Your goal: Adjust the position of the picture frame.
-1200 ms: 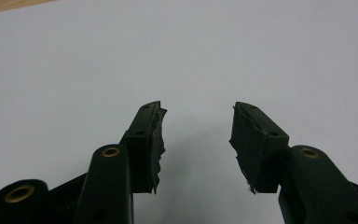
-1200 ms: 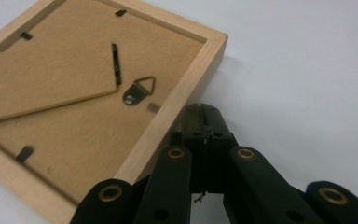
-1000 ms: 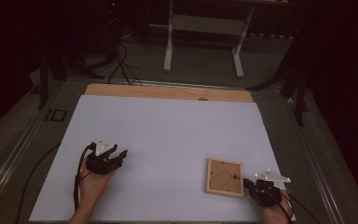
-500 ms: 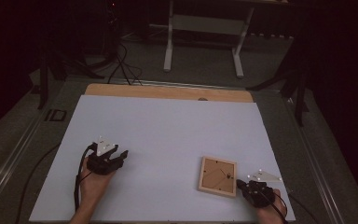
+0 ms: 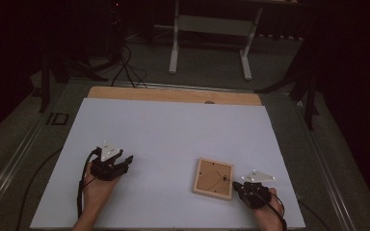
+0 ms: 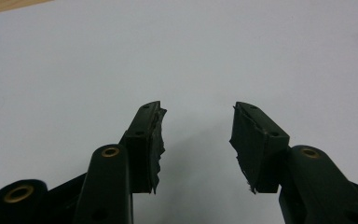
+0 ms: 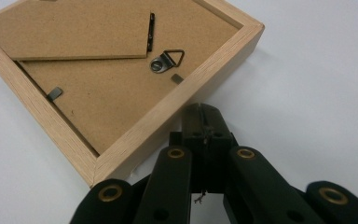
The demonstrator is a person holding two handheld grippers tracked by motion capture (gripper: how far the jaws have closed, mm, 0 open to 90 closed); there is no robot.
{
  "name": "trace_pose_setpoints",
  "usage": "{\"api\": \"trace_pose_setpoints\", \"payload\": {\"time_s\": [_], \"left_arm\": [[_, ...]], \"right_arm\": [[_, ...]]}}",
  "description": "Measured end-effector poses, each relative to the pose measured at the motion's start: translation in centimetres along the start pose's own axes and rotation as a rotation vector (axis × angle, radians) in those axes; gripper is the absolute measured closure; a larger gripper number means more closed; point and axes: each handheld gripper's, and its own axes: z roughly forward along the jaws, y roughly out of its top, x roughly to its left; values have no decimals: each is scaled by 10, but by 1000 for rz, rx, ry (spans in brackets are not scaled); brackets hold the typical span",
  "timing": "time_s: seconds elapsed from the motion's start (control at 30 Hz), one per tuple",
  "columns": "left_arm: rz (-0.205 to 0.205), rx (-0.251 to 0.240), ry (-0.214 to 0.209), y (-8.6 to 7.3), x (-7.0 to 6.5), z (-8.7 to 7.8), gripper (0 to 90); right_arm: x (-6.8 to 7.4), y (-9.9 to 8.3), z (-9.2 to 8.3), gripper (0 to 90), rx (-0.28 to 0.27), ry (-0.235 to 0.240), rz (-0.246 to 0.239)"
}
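A small wooden picture frame (image 5: pixel 213 178) lies face down on the white table sheet (image 5: pixel 173 134), its brown backing and metal hanger (image 7: pixel 167 59) upward. My right gripper (image 5: pixel 236 185) is shut with nothing between its jaws, and its closed tips (image 7: pixel 201 114) press against the frame's (image 7: pixel 107 84) near right edge. At the table's left my left gripper (image 5: pixel 125 161) rests on the sheet, held by a hand. Its jaws stand open over bare white surface (image 6: pixel 196 135), with worn pads (image 6: pixel 157 135) facing each other.
A strip of wooden tabletop (image 5: pixel 173 95) shows beyond the sheet's far edge. Behind the table, a white stand's legs (image 5: pixel 209 43) and cables (image 5: pixel 120 62) sit on the dark floor. Broad white sheet lies between the two grippers.
The right gripper has moved left, and the frame has slid left and turned slightly in front of it. The left gripper has stayed put.
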Motion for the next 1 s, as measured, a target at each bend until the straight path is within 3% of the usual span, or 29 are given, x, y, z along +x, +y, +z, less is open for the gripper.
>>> {"api": "trace_pose_setpoints", "payload": {"time_s": [0.6,1.0], "left_arm": [[0,-2,-1,0,0,-1,527],[-2,-4,-3,0,0,-1,527]], "right_arm": [[24,30,28,898,-5,45,-58],[35,27,21,898,2,71,-97]]}}
